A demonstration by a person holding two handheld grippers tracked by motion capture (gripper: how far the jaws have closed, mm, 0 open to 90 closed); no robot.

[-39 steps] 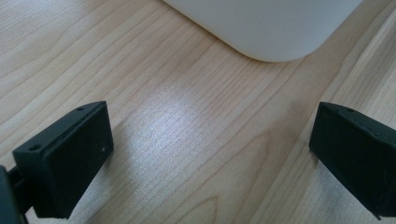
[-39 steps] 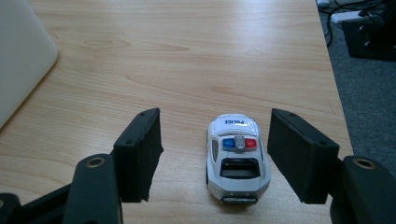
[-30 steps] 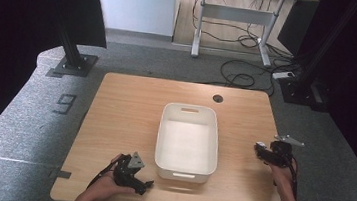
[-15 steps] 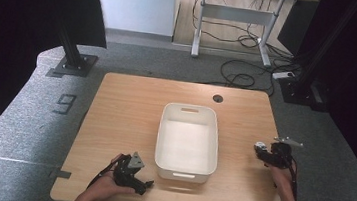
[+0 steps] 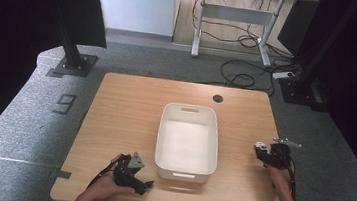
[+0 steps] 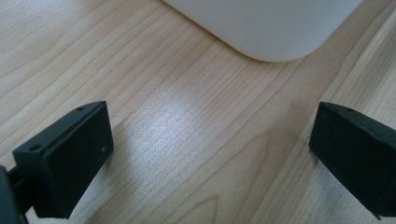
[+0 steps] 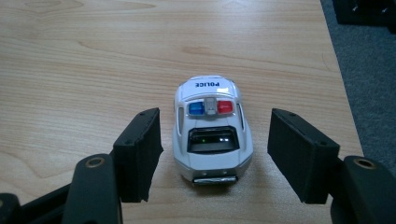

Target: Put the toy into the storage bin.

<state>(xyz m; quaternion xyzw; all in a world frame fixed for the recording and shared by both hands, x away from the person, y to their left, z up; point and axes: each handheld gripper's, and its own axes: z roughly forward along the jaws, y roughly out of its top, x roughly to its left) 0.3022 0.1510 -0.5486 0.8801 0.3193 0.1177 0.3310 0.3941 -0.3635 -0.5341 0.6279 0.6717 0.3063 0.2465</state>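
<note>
Straddling a white toy police car (image 7: 212, 130), the right gripper (image 7: 215, 154) has its jaws spread wide, one on each side of the car with a clear gap to both; the car sits on the wooden table (image 7: 70, 60), "POLICE" end pointing away from the fingers (image 7: 140, 149), near the table's right edge. In the high view that right gripper (image 5: 267, 155) is well apart from the white bin (image 5: 184, 169) at table centre. The left gripper (image 6: 210, 154) is also wide open over bare wood, nothing between its jaws, with a rounded corner of the bin (image 6: 275, 32) just ahead of them.
</note>
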